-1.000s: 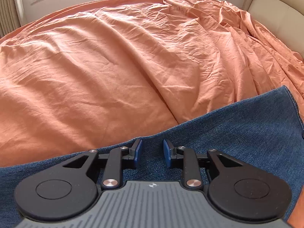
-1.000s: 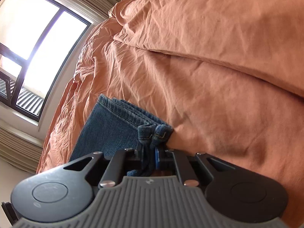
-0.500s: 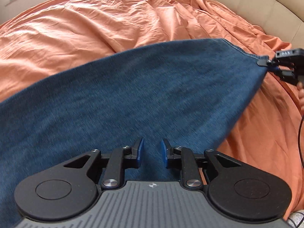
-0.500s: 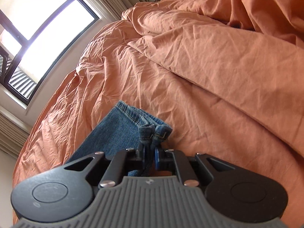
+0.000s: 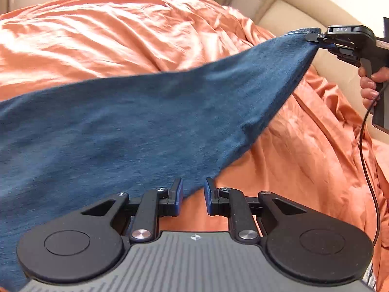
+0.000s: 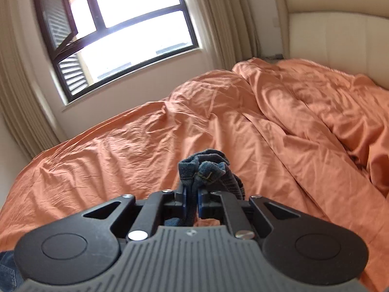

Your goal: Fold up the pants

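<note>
Blue denim pants (image 5: 145, 121) hang stretched over the orange bed cover (image 5: 97, 36), rising from the lower left to the upper right. There my right gripper (image 5: 316, 37) is shut on their bunched hem (image 6: 206, 170), lifted above the bed; in the right wrist view the right gripper (image 6: 191, 199) pinches that denim. My left gripper (image 5: 193, 194) sits at the pants' lower edge. Its jaws are closing with a gap left. The denim edge reaches just between the fingertips, and the pads do not press on it.
A person's hand (image 5: 369, 85) holds the right gripper's handle, and a black cable (image 5: 364, 158) hangs from it. A cream headboard (image 6: 340, 36) stands at the right. A window (image 6: 121, 36) with curtains lies beyond the rumpled cover (image 6: 121, 158).
The right gripper has risen with the hem and rolled upright, lifting the pants off the bed. The left gripper has slid rightward across the denim to its edge, and its jaws have narrowed.
</note>
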Available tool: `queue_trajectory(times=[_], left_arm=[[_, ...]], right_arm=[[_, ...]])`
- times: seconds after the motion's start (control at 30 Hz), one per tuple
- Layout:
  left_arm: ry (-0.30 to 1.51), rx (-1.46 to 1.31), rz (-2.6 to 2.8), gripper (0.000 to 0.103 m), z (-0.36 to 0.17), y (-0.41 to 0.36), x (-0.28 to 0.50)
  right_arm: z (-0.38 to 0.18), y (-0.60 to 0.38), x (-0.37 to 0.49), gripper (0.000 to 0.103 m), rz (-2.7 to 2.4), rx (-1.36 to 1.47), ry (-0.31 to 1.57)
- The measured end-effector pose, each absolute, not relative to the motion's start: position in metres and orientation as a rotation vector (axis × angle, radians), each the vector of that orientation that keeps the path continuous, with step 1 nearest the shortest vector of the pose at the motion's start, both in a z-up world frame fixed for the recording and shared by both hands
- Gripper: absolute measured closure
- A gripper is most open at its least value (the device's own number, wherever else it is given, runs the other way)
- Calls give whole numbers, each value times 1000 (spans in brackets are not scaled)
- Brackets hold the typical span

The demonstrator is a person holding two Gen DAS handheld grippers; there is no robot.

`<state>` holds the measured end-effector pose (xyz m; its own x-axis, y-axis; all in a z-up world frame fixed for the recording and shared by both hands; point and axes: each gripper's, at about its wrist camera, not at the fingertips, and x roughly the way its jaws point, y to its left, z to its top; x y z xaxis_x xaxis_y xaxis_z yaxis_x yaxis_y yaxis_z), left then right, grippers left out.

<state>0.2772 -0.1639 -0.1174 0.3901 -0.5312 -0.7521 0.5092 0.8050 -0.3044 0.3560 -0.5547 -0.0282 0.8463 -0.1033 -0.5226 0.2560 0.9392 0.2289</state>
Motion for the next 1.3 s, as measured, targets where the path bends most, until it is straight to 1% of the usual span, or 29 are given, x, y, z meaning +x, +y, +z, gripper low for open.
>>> queue_trajectory(times=[0.2,0.3,0.37,0.5,0.73,0.77,0.8,0.83,0.87,0.9,0.93,0.97,1.0,1.07,1.2,1.23,1.27,1.3], left_arm=[[900,-72,-545,83,-93,-89,275],[885,-109,-489,83,-86,-57,273],[881,-142,-456,83,-83,-36,272],[878,-187,-412,83,-80,2,266],[905,-259,-383,83,-90,39,267],[912,-273,-385,81,-92,42,268],[917,-288,-388,77,-94,44,270],[920,-305,-393,74,-97,46,271],[924,-322,-400,69,-100,46,273],[929,-335,-408,65,-102,45,274],[934,-345,-414,64,-105,44,276],[940,-353,-420,63,-107,41,280],[946,-359,-426,62,-109,38,284],[958,-373,-436,60,-114,31,292],[969,-406,-455,57,-123,16,310],[970,-411,-459,56,-125,12,315],[970,-415,-460,55,-127,7,321],[966,-420,-458,53,-130,3,327]], right_arm=[[17,-444,363,100,-37,97,473],[21,-391,367,100,35,41,468],[12,-353,371,100,85,27,484],[-34,-294,373,100,177,40,561],[-161,-226,357,99,295,0,840],[-171,-222,356,99,300,-4,870],[-182,-221,354,98,297,-6,894],[-189,-222,353,95,299,0,906],[-192,-222,352,92,304,12,916],[-192,-225,352,91,307,24,919],[-190,-227,352,89,315,36,923],[-187,-229,352,80,335,54,932],[-185,-231,351,76,352,70,934],[-177,-237,348,63,380,92,939],[-158,-260,341,57,404,142,905],[-154,-268,341,49,395,157,887],[-152,-277,341,44,379,171,872],[-152,-286,342,44,354,182,865]])
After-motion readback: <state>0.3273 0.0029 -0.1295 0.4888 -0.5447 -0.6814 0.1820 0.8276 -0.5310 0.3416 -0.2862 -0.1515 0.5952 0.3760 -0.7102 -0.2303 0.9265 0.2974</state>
